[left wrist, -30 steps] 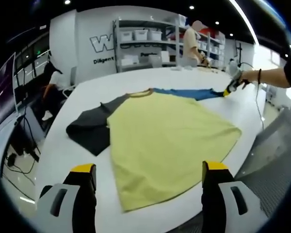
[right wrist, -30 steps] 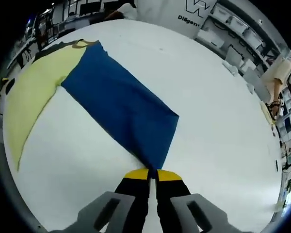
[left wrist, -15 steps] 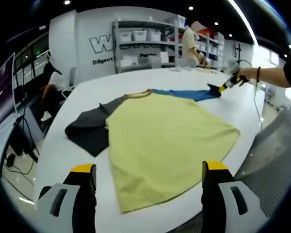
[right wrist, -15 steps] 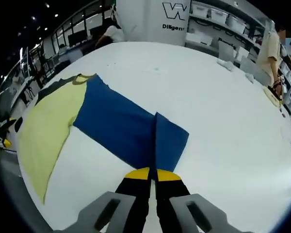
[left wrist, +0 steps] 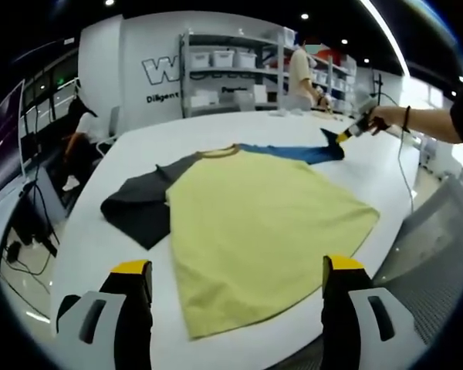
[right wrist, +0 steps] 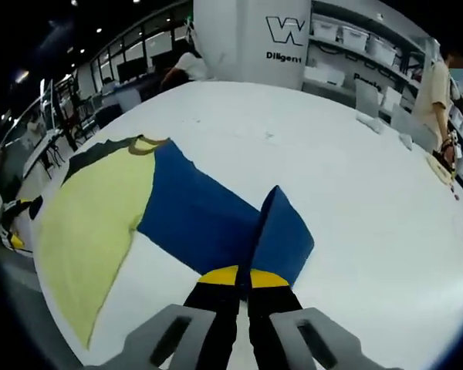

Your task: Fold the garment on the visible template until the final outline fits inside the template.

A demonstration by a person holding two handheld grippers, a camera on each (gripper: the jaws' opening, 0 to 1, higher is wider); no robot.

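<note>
Right gripper [right wrist: 243, 276] fingers pinched together on blue sleeve [right wrist: 216, 220]; left gripper [left wrist: 235, 270] fingers spread, free.

A lab or workshop hall.
Ahead of the left gripper stand grey metal shelves of white storage bins [left wrist: 224, 55], a logo-printed white wall [left wrist: 158, 69] and recessed ceiling spotlights [left wrist: 304, 15].

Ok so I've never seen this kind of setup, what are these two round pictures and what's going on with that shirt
Each picture comes from a fisheye camera riding on a handheld two-jaw gripper; a person holds one in each hand. The left gripper view looks across a white table at a T-shirt: yellow body, dark grey sleeve, blue sleeve. The left gripper hangs open, holding nothing. The right gripper, also seen far off in the left gripper view, is shut on the blue sleeve's end, lifting it into a fold.
</note>
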